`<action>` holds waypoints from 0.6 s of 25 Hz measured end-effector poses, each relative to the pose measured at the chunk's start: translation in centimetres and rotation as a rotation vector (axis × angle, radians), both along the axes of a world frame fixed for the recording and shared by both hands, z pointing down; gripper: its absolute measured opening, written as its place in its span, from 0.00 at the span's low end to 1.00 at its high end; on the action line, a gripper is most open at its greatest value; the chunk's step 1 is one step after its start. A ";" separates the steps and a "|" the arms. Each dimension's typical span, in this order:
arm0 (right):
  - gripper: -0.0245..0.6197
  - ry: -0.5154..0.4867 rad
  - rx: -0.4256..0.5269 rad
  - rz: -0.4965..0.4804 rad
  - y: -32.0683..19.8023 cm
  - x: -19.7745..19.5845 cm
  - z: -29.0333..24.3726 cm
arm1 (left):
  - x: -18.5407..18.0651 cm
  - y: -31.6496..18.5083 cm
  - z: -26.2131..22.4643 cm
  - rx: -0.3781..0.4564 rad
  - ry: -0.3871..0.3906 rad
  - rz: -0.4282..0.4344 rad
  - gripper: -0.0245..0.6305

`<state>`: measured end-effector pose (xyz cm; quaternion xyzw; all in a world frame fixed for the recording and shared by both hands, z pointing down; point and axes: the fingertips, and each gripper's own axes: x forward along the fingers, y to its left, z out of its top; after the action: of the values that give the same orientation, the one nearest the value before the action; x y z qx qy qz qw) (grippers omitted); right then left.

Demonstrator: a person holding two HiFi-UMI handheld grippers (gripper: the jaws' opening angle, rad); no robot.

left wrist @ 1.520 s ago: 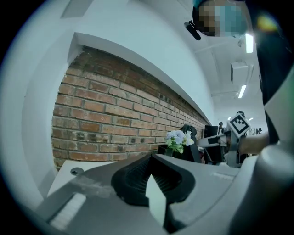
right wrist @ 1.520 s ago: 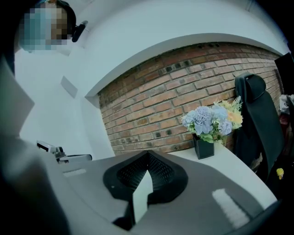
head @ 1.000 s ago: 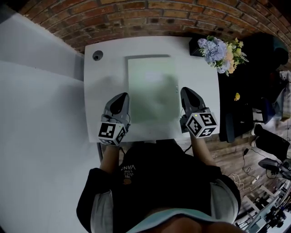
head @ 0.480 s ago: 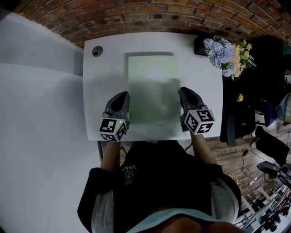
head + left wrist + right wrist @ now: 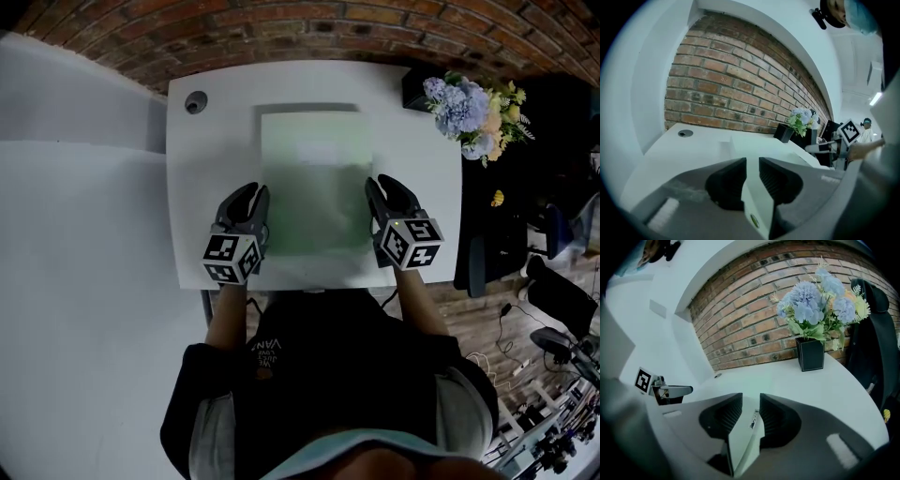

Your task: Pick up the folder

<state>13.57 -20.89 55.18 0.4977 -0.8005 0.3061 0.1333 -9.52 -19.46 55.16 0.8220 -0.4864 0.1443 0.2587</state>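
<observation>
Pale green folder [image 5: 314,187] flat on the white table [image 5: 206,169] in the head view, near the middle, short edge toward the person. Left gripper [image 5: 251,194] just beside its left edge, right gripper [image 5: 384,185] just beside its right edge. Flowers [image 5: 473,103] at the far right corner, brick wall [image 5: 281,28] behind.

Left gripper view: jaws a narrow slot apart, just been opening, nothing pinched; folder ahead on the table, past the tips.

Right gripper view: jaws likewise slightly parted, just been opening, gripping nothing; black pot [image 5: 810,354] holding the flowers farther along the table.
</observation>
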 end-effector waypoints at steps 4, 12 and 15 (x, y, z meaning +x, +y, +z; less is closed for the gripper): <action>0.31 -0.006 -0.031 -0.001 -0.2 0.1 0.6 | 0.0 -0.3 0.8 -0.049 0.013 -0.014 0.27; 0.43 -0.060 -0.098 -0.017 -0.3 -0.3 2.0 | -0.1 -0.5 2.7 -0.141 0.056 -0.050 0.52; 0.49 -0.091 -0.126 -0.017 -0.3 -0.3 2.4 | 0.5 -0.5 3.4 -0.185 0.106 -0.046 0.58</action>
<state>13.22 -21.23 57.57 0.4673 -0.7891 0.3768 0.1305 -9.03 -19.96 58.53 0.7896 -0.4756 0.1390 0.3619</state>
